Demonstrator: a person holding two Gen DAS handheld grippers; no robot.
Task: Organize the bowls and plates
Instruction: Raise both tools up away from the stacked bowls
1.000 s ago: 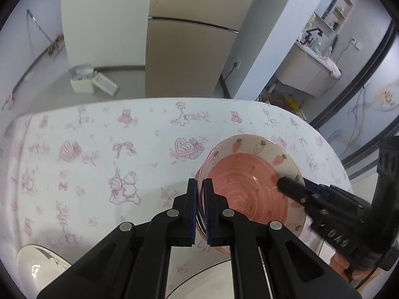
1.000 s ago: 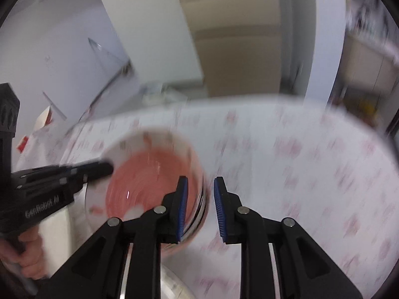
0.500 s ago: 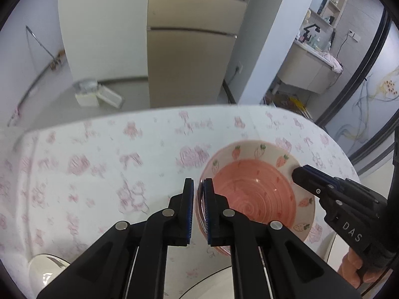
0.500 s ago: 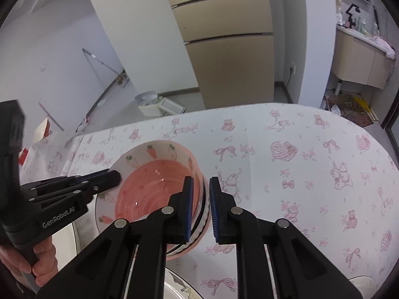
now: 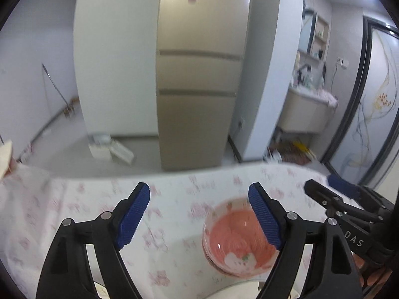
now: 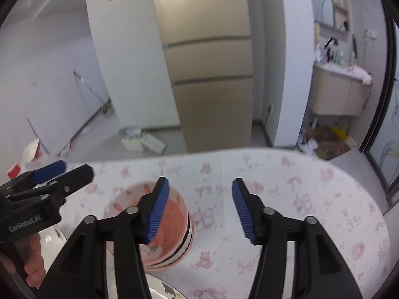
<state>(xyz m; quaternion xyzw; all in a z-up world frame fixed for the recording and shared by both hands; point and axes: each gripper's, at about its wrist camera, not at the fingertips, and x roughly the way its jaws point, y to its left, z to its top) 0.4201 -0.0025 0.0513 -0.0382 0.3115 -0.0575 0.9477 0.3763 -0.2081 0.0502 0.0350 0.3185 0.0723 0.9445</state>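
A pink strawberry-pattern bowl [image 5: 237,239] sits on top of a stack of bowls [image 6: 174,231] on the table with the pink-print white cloth [image 6: 311,211]. My left gripper [image 5: 199,216] is open and empty, raised above the table, with the bowl behind its right finger. My right gripper [image 6: 198,209] is open and empty, with the bowl stack behind its left finger. Each gripper shows in the other's view: the right one in the left wrist view [image 5: 321,186], the left one in the right wrist view [image 6: 62,170].
A white plate's rim [image 5: 239,290] shows at the bottom near me, also in the right wrist view [image 6: 159,286]. Another white dish [image 6: 51,239] lies left of the stack. Beyond the table edge stand a beige cabinet [image 5: 197,99] and floor clutter [image 5: 109,147].
Both grippers were shut on the pink bowl's rim. Both have let go, opened wide and pulled up and back; the bowl now rests on the stack.
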